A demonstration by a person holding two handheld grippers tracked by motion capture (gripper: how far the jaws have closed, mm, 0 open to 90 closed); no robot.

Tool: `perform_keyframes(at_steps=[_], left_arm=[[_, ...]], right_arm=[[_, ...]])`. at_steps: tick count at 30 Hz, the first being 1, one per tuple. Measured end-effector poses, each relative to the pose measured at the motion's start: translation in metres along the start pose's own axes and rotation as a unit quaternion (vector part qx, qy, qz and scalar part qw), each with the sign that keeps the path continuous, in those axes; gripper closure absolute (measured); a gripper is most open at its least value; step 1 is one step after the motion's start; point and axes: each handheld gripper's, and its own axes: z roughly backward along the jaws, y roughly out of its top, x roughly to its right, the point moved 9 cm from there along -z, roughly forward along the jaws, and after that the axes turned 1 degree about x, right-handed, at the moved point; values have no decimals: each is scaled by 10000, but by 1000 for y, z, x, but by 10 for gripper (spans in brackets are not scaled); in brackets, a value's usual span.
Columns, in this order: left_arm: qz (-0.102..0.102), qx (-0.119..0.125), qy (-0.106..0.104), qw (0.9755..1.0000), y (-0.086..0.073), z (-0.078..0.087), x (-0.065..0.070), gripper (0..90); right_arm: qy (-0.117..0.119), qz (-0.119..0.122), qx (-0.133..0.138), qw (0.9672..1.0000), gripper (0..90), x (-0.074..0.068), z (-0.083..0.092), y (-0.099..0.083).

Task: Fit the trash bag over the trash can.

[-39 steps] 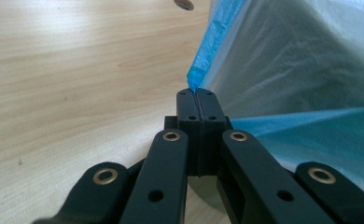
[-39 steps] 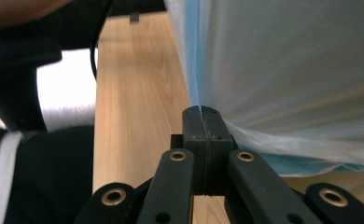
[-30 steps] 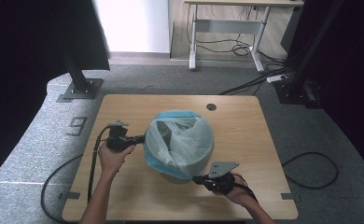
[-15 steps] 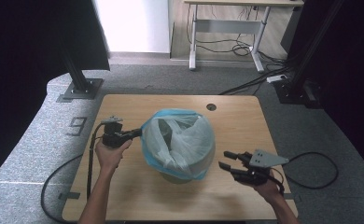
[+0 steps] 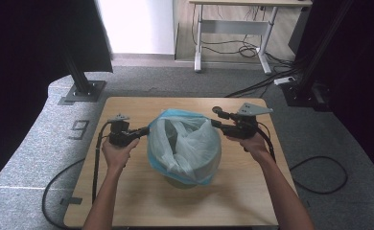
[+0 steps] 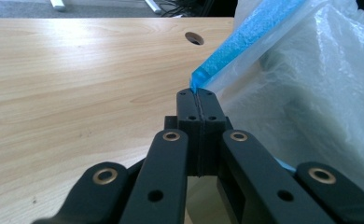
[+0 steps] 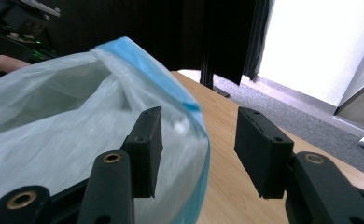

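**Ana:** Tabletop [image 5: 252, 191] first: pale wood, with the bin [image 5: 182, 181] standing near its middle and the bag [image 5: 185, 143] draped over it. What has changed?

**Ben:** A second ago the right gripper [image 5: 217, 116] was low at the near side of the bag, touching its blue hem. Now it is up at the far right of the rim, and its fingers have just been opening. In the right gripper view they stand at a middling gap, one finger [image 7: 145, 140] over the plastic and the other [image 7: 262, 149] out above the wood, with the blue hem [image 7: 171, 93] passing between them and neither pad pressing on it.

**Ana:** So a release and a fresh reach?

**Ben:** That is my reading. One stretch of hem looks dealt with, and the hand seems to be lining up a new bite further round, presumably to pull the liner out over the rim.

**Ana:** And the left gripper [image 5: 144, 130]?

**Ben:** Much where it was, at the left edge of the bag. In the left gripper view its fingers [image 6: 189, 109] are pinched tight together on the hem, which runs up taut from the tips.

**Ana:** How does the bag look?

**Ben:** Thin, milky, translucent film with a bright blue band round the mouth. It stands puffed and crumpled above the bin, with folds sagging into the opening, so only a sliver of the bin shows beneath.
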Motion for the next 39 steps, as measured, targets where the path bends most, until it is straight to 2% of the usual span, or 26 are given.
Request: perform_keyframes(at_steps=[1, 2, 5, 9, 10, 11, 14, 16, 20, 22, 24, 26, 28, 31, 33, 34, 35, 38, 39], left_arm=[[-21, -17, -4, 10000, 1, -1, 1, 898], [-24, -35, -13, 10000, 2, -3, 1, 898], [-24, -36, -12, 10000, 3, -3, 1, 898], [-23, -21, -19, 10000, 5, -2, 1, 898], [-34, -28, -20, 10000, 5, -2, 2, 898], [-34, -28, -20, 10000, 5, -2, 2, 898], [-33, -38, -24, 10000, 6, -1, 1, 898], [-26, -21, -32, 10000, 8, -1, 1, 898], [6, -52, -22, 10000, 7, -3, -1, 898], [47, -87, -28, 9999, 6, -6, -2, 898], [50, -121, -22, 9999, 5, -7, -3, 898], [89, -198, -38, 9998, 3, -12, -5, 898], [128, -301, -49, 9995, 1, -17, -7, 898], [178, -383, -63, 9991, -1, -22, -8, 898], [162, -549, 7, 9984, -6, -27, -10, 898], [108, -669, 46, 9977, -12, -30, -11, 898], [108, -669, 46, 9977, -12, -30, -11, 898], [123, -726, -10, 9973, -21, -31, -12, 898], [121, -773, -12, 9969, -25, -31, -12, 898]], right_arm=[[37, 4, -3, 10000, 500, 1, -6, 2], [93, -32, -91, 9999, 500, 1, -20, 3], [118, -62, -148, 9998, 511, 2, -28, 2], [271, -246, -293, 9989, 565, 3, -39, -5], [354, -282, -305, 9985, 656, 2, -41, -7], [354, -282, -305, 9985, 656, 2, -41, -7], [317, -243, -260, 9989, 824, 2, -41, -6], [340, -310, -198, 9987, 875, 4, -40, -4], [205, -418, -154, 9988, 884, 12, -40, -4], [143, -612, -135, 9979, 884, 17, -42, -6], [80, -696, -165, 9974, 885, 20, -43, -9], [-82, -755, -366, 9964, 885, 25, -49, -18], [-85, -858, -528, 9949, 885, 27, -57, -29], [-72, -944, -620, 9936, 885, 28, -62, -37], [-74, -996, -740, 9922, 885, 28, -68, -45], [-167, -964, -1007, 9901, 885, 28, -71, -57], [-167, -964, -1007, 9901, 885, 28, -71, -57], [-254, -1086, -1132, 9873, 886, 31, -71, -77], [-254, -1086, -1132, 9873, 886, 31, -71, -77]])
